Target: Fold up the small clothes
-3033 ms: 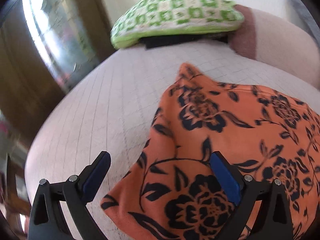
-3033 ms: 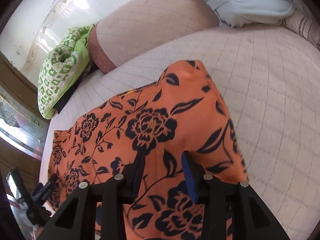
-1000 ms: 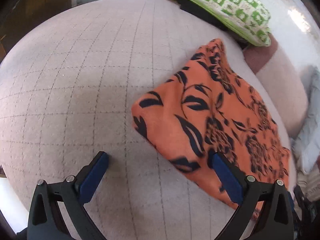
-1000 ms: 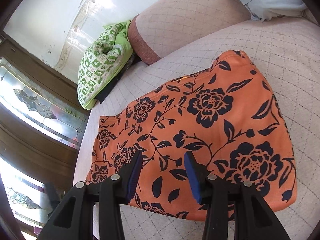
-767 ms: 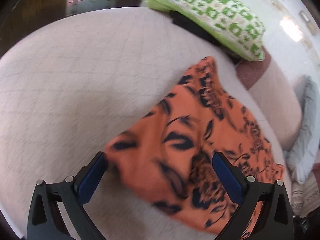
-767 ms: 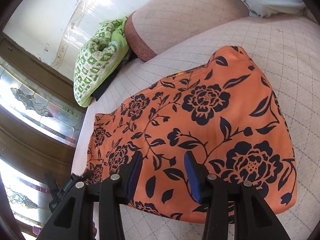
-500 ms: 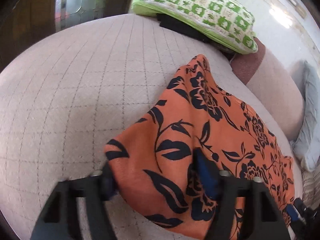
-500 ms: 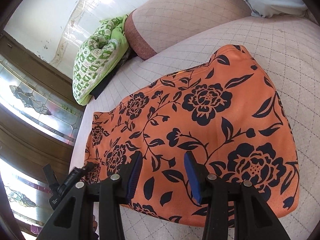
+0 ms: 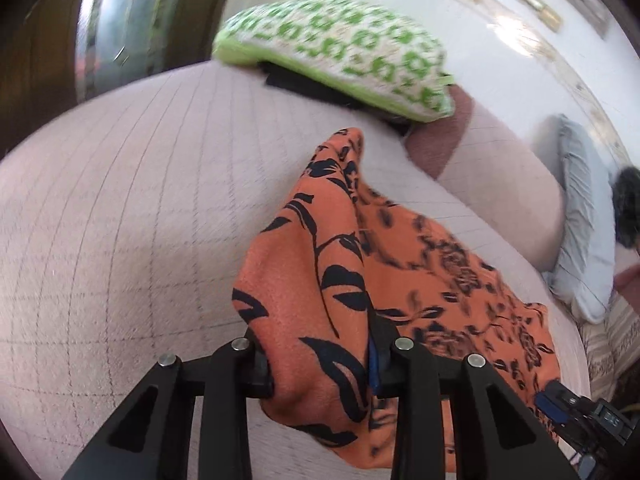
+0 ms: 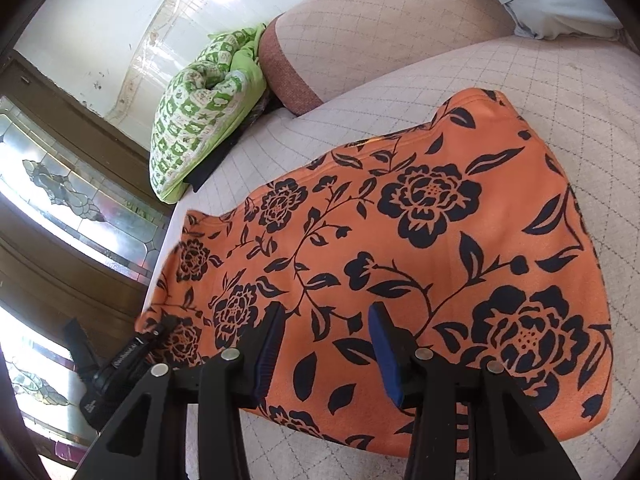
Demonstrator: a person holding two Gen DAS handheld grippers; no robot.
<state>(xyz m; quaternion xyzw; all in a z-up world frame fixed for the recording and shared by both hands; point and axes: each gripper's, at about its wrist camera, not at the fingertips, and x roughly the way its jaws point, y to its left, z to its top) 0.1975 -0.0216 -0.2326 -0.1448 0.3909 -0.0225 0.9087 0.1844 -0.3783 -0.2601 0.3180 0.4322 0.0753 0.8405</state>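
An orange cloth with black flowers [image 10: 432, 208] lies spread on a beige quilted seat [image 9: 120, 200]. My left gripper [image 9: 320, 360] has the cloth's near left corner [image 9: 316, 280] bunched between its fingers and raised off the seat. Its jaws are closing and the pads press on the fabric. That same gripper [image 10: 132, 344] shows at the cloth's left end in the right wrist view. My right gripper [image 10: 326, 316] hovers over the cloth's near edge, its blue pads apart with nothing pinched between them. It also appears at the lower right in the left wrist view [image 9: 580, 412].
A green-and-white patterned cushion [image 10: 196, 120] lies at the back against a beige bolster [image 9: 500, 184]. Further right is a pale blue pillow [image 9: 580, 220]. Wood-framed glass panels [image 10: 72, 200] stand beyond the seat's left edge.
The left gripper went from wide open to closed on the cloth's corner and lifted it, so the corner now stands bunched. The right gripper stayed put.
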